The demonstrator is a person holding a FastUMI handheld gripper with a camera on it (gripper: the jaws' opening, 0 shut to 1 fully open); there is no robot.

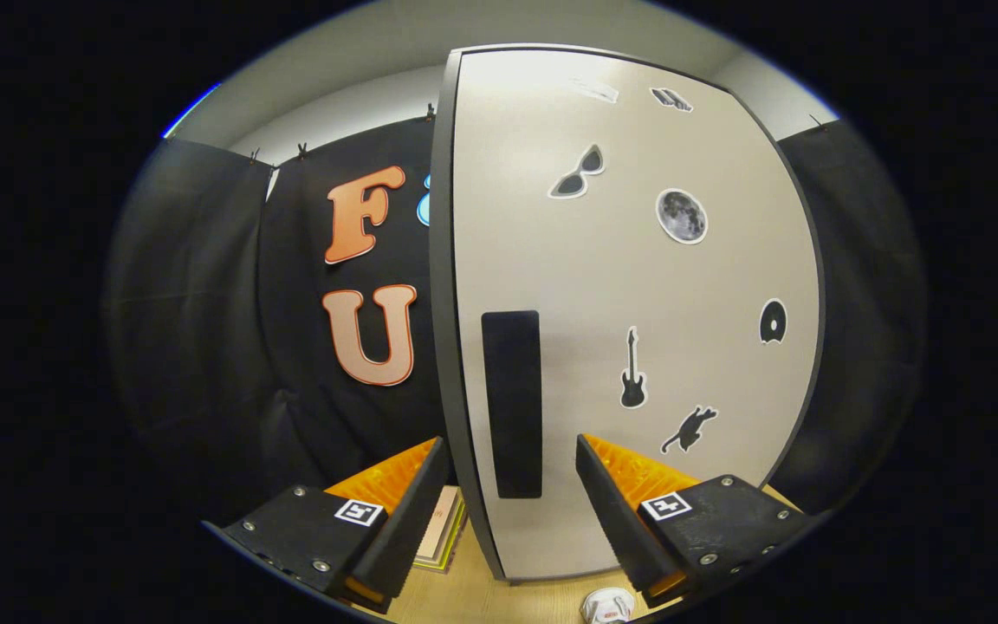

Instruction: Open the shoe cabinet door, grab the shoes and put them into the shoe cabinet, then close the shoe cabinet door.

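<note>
The shoe cabinet's white door (629,286) stands closed right in front of me, with several black stickers on it. Its black vertical handle (512,403) runs down the door's left side. My gripper (512,455) is open, and the handle's lower half lies between the two fingertips. The left finger (404,503) reaches past the door's dark left edge (445,347); the right finger (616,503) is in front of the door face. I cannot tell whether either finger touches the handle. A white shoe (610,605) with a red mark peeks out on the floor below the right finger.
The cabinet stands on a light wooden floor (473,594). A flat book-like item (440,530) lies on the floor behind the left finger, beside the cabinet's left edge. Black cloth (196,329) hangs on both sides of the cabinet.
</note>
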